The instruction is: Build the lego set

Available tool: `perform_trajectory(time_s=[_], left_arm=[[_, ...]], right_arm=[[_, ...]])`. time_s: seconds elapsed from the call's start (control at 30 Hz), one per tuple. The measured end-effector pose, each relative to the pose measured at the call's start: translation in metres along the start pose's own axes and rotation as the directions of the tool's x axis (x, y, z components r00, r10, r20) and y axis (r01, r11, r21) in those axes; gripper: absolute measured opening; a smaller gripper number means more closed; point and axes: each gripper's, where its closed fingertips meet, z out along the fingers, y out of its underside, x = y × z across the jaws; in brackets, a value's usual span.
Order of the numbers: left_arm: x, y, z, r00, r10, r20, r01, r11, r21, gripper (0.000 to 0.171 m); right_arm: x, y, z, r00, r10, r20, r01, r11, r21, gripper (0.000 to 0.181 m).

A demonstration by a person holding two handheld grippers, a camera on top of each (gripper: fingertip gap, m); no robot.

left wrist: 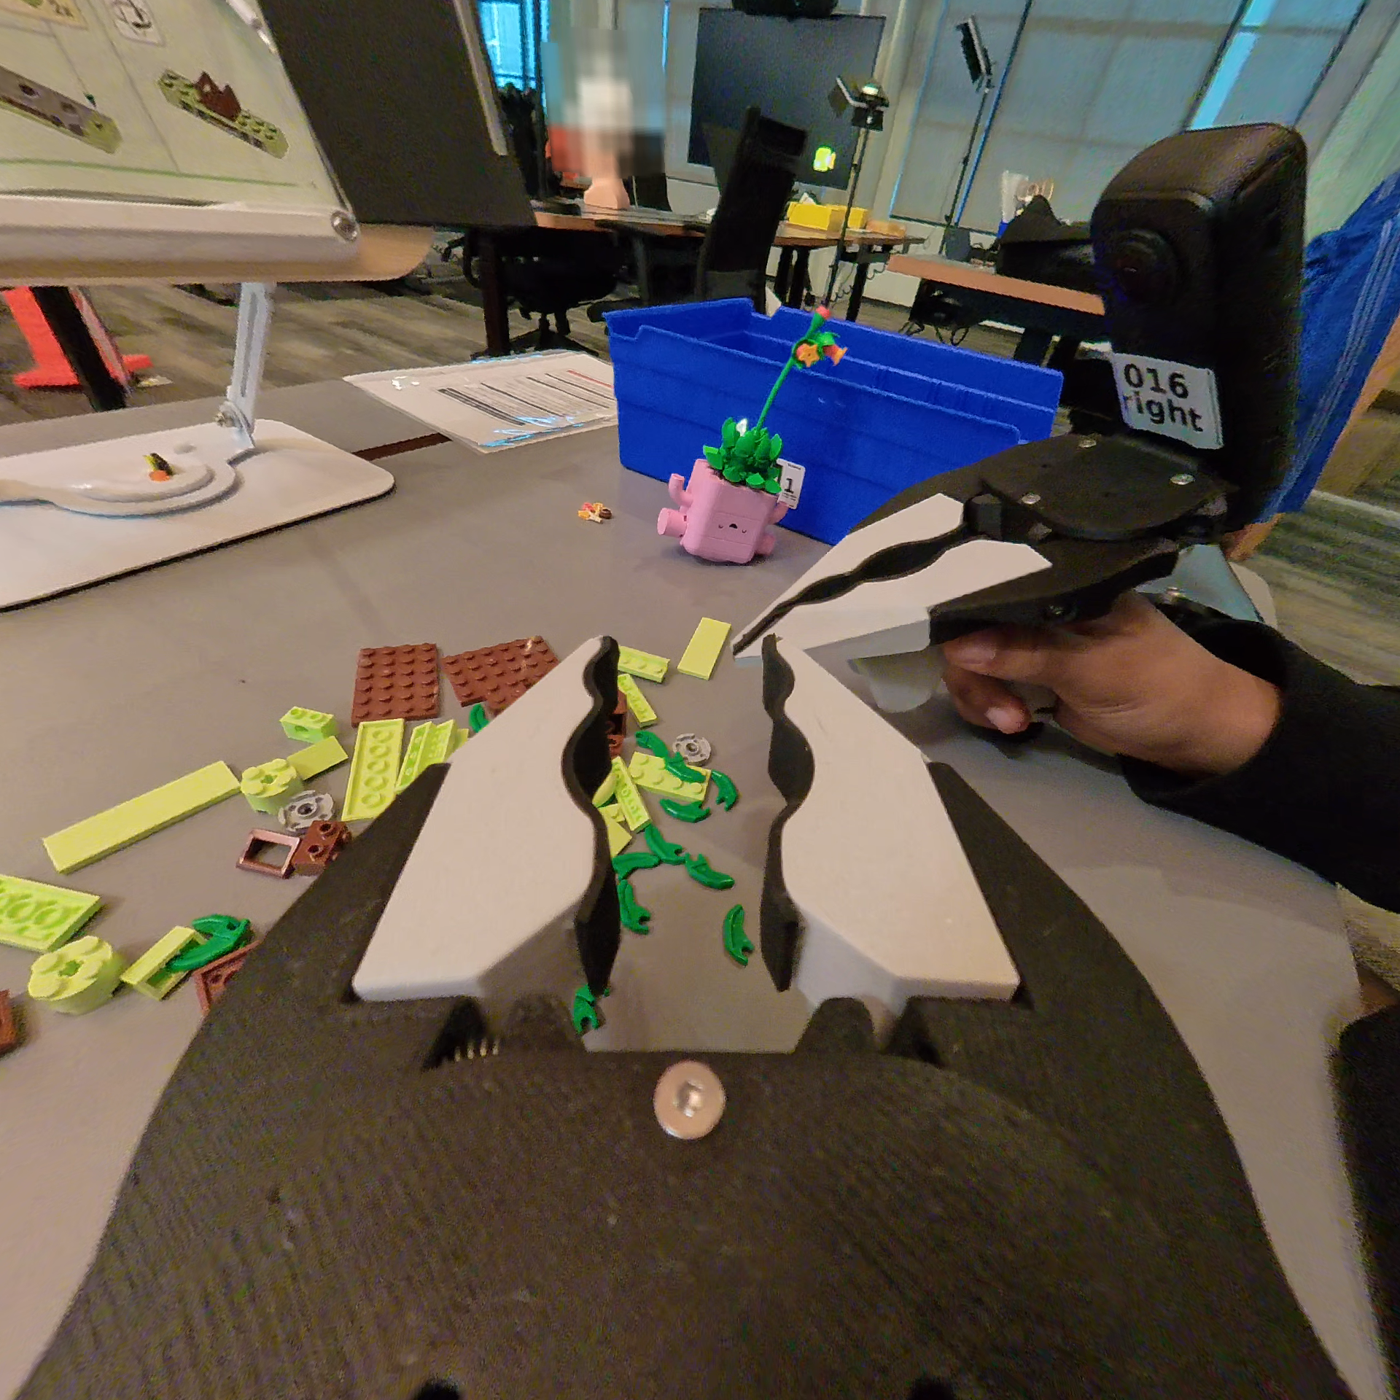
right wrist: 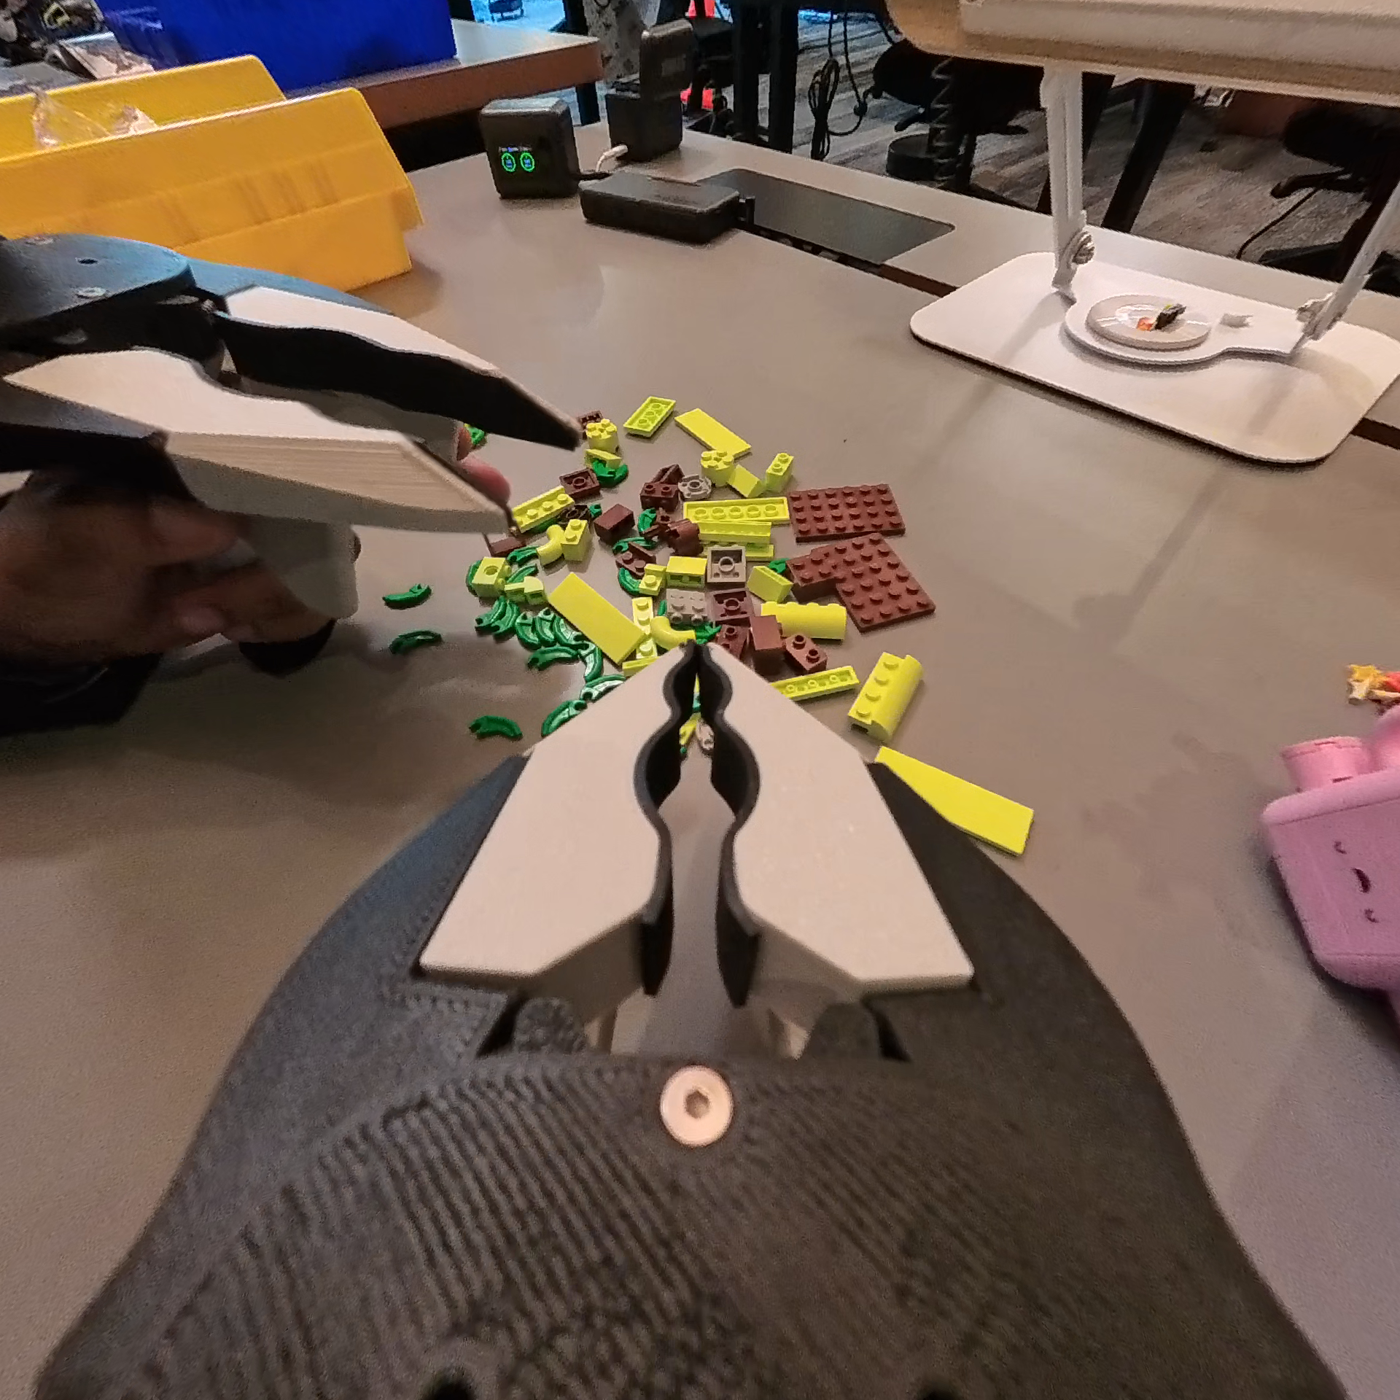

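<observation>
The left gripper is held with its jaws parted and nothing between them; through the gap, loose pieces are seen directly below and ahead of its tips. The right gripper is held with its jaws drawn almost together, tips all but touching, and nothing is seen clamped in them. The two grippers are angled toward each other, their tips near one another above the near edge of the brick pile.

The pile lies straight ahead of the right gripper and just under the left one, so the left is judged the nearer to the green leaf pieces, which lie along the line of its fingers. The two brown plates lie beyond the right gripper's tips, slightly to its right, flat on the grey table; a long lime tile lies well to the left of the left gripper, its long axis running across that gripper's line.

No assembly is seen begun among the loose pieces, so a first pick is judged to be the step in hand.

Only the left wrist view shows the instruction sheet on its stand, the blue bin and the whole pink pot model. Only the right wrist view shows the yellow bin and the full spread of the pile
</observation>
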Motion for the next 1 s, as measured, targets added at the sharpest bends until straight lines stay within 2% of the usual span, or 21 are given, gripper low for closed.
perform_trajectory(time_s=[0.1,0.2,0.33,0.43,0.47,0.63,1.0], left_arm=[[-0.011,0.0,-0.001,0.997,-0.017,0.08,0.017,1.0,0.003,0.036],[-0.011,-0.001,-0.001,0.993,0.026,0.113,-0.027,1.0,0.002,0.036],[-0.01,-0.005,-0.004,0.978,0.112,0.174,-0.117,0.993,0.02,0.034],[-0.011,-0.007,-0.007,0.973,0.125,0.193,-0.134,0.99,0.038,0.003],[-0.013,-0.008,-0.007,0.973,0.112,0.202,-0.123,0.991,0.044,0.0],[-0.021,-0.006,-0.007,0.981,0.041,0.191,-0.05,0.998,0.038,0.0],[-0.012,-0.004,-0.003,0.985,0.083,0.153,-0.086,0.996,0.016,0.0]], right_arm=[[0.0,-0.001,-0.001,1.0,0.01,0.006,-0.01,1.0,0.006,0.0],[0.004,-0.004,-0.004,0.999,0.037,0.005,-0.037,0.999,0.032,0.0],[0.023,-0.008,-0.011,0.989,0.119,-0.083,-0.112,0.99,0.084,0.0],[0.028,-0.005,-0.012,0.985,0.138,-0.106,-0.13,0.989,0.076,0.0],[0.028,-0.005,-0.012,0.985,0.135,-0.104,-0.128,0.989,0.073,0.0],[0.026,-0.007,-0.013,0.987,0.142,-0.079,-0.135,0.987,0.086,0.0],[0.029,-0.014,-0.021,0.973,0.229,-0.005,-0.225,0.963,0.148,0.0]])
